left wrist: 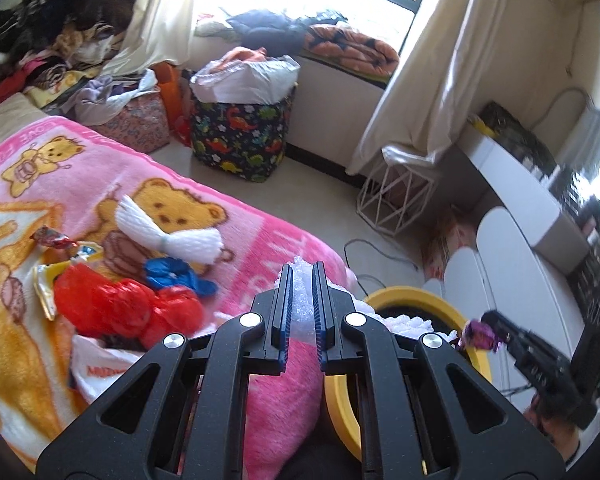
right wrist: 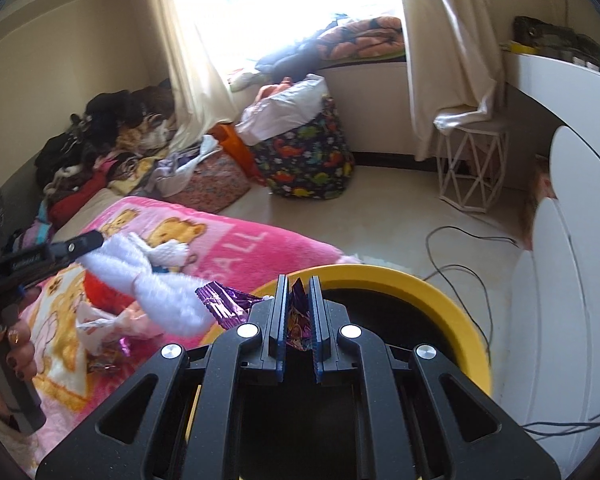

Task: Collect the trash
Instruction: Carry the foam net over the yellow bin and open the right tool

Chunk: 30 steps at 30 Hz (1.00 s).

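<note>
Readable on the pink bear blanket (left wrist: 260, 232): "LOVE" along the border in the left wrist view, "ALL" in white letters in the right wrist view, the start of that word hidden by the fold. Red letters "MIZU…" on a white bag (left wrist: 100, 368) at the blanket's near edge, cut off behind the left gripper (left wrist: 300, 300). Small white lettering on the left gripper's body in the right wrist view, too blurred to read.

Left gripper clamped on white foam net (left wrist: 300, 280), fingers close together with the foam bulging between and beyond the tips; seen from the right wrist view as a blurred white mass (right wrist: 156, 292) stretching from the blanket toward the bin (right wrist: 440, 312). Right gripper (right wrist: 298, 312) pinched on a purple wrapper (right wrist: 298, 320), held just over the bin's yellow rim, printed picture on the wrapper too crumpled to make out. From the left wrist view, right gripper (left wrist: 486, 328) blurred at the bin's far side, wrapper (left wrist: 478, 334) at its tip.

Bin just beside the bed, interior dark, contents unclear. Left of the bin on the blanket: red bag (left wrist: 120, 304), blue scrap (left wrist: 176, 274), another white foam net (left wrist: 168, 232), candy wrapper (left wrist: 54, 240), partly overlapping. Second purple wrapper (right wrist: 224, 302) at the bin's left rim, whether touching unclear.
</note>
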Motion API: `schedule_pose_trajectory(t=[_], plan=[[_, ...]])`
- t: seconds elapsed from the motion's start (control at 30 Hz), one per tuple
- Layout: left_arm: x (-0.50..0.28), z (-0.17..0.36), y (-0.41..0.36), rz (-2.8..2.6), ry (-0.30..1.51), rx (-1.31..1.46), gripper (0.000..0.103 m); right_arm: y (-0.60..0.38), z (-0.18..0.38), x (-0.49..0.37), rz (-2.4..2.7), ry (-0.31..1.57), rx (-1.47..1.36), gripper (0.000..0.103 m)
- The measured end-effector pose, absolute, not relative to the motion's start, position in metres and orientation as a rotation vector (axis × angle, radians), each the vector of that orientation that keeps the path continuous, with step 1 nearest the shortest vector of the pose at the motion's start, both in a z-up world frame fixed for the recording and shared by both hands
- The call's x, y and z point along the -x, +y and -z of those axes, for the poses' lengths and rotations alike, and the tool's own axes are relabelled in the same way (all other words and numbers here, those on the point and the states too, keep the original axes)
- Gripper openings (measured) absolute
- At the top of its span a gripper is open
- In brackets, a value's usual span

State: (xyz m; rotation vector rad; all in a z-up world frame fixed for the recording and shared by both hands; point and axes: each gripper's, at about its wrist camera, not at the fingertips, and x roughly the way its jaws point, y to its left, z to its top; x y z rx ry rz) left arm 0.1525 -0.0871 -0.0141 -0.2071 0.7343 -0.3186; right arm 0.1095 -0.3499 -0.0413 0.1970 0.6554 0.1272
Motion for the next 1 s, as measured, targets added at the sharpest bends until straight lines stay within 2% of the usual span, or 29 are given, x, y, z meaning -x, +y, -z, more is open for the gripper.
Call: schedule_pose_trajectory(t=[0.63, 0.8, 0.83, 0.9, 0.97, 1.0], plan=[[-0.129, 0.061, -0.171, 0.446, 0.845, 0.016, 0.006, -0.384, 0.066, -0.113, -0.064, 0.724, -0.262, 0.01], [-0.128, 0.071, -0.183, 0.481, 0.884, 0.02, 0.008, -0.386, 0.071, -0.116, -0.071, 0.746, -0.283, 0.016], [-0.129, 0.073, -0.184, 0.488, 0.89, 0.028, 0.009, -0.386, 0.072, -0.117, -0.068, 0.748, -0.288, 0.019], [-0.129, 0.075, -0.185, 0.502, 0.903, 0.046, 0.019, -0.388, 0.073, -0.117, -0.064, 0.75, -0.296, 0.03], [-0.129, 0.077, -0.185, 0.513, 0.908, 0.063, 0.036, -0.39, 0.073, -0.116, -0.055, 0.748, -0.298, 0.043], [-0.129, 0.076, -0.185, 0.517, 0.905, 0.068, 0.039, -0.39, 0.072, -0.116, -0.053, 0.747, -0.295, 0.044]])
